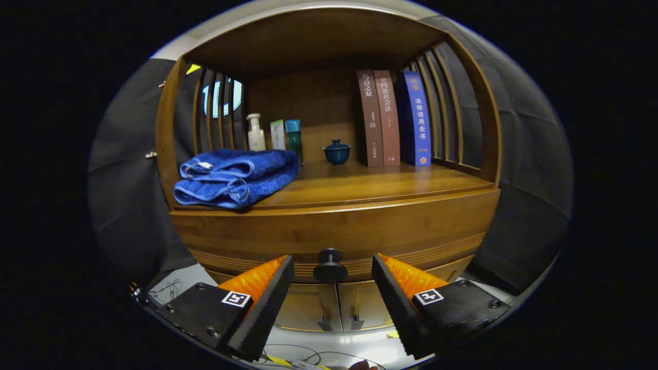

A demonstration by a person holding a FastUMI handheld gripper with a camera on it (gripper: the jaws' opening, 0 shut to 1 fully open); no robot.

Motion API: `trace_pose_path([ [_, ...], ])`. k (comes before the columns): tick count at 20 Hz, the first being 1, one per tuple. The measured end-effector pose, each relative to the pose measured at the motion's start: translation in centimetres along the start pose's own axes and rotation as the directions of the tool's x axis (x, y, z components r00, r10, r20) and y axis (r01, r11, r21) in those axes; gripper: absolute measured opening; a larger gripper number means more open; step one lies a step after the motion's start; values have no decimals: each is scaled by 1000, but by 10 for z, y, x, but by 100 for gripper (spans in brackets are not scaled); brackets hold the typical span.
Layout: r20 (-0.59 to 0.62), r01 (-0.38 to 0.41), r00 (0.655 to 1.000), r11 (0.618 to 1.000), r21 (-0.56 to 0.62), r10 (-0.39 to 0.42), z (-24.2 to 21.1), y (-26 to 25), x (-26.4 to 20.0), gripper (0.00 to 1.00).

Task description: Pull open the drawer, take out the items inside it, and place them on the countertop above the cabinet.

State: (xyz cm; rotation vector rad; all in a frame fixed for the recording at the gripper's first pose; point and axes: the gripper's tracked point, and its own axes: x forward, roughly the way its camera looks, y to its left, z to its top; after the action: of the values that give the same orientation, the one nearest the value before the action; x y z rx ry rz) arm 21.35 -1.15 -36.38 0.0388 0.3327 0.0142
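Fingers [277, 288] spread wide, holding nothing, flanked drawer knob [330, 264] at nine and three o'clock; risked slipping off if closed off-centre.

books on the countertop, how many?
3, upright side by side at the back right of the countertop: two brown books, then a blue book by the slats. None visibly hidden. Tongs open around the drawer knob.

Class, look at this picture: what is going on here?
A hand-held gripper faces a wooden cabinet, its fingers open on either side of the drawer knob, not touching it. The drawer is shut. On the countertop lie a folded blue towel, bottles, a small lidded cup and three books.
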Motion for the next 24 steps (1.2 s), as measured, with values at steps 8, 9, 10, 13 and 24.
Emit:
trace_pose_path([
  [8,-43,-18,999,1000,1,18,-28,1,29,38],
  [9,-39,-19,999,1000,-6,18,-30,1,33,28],
  [10,-38,-19,999,1000,-9,19,-28,0,29,28],
  [13,-38,-16,999,1000,-6,16,-33,-1,14,28],
  [24,-64,-26,998,1000,10,27,-65,-7,-90,28],
])
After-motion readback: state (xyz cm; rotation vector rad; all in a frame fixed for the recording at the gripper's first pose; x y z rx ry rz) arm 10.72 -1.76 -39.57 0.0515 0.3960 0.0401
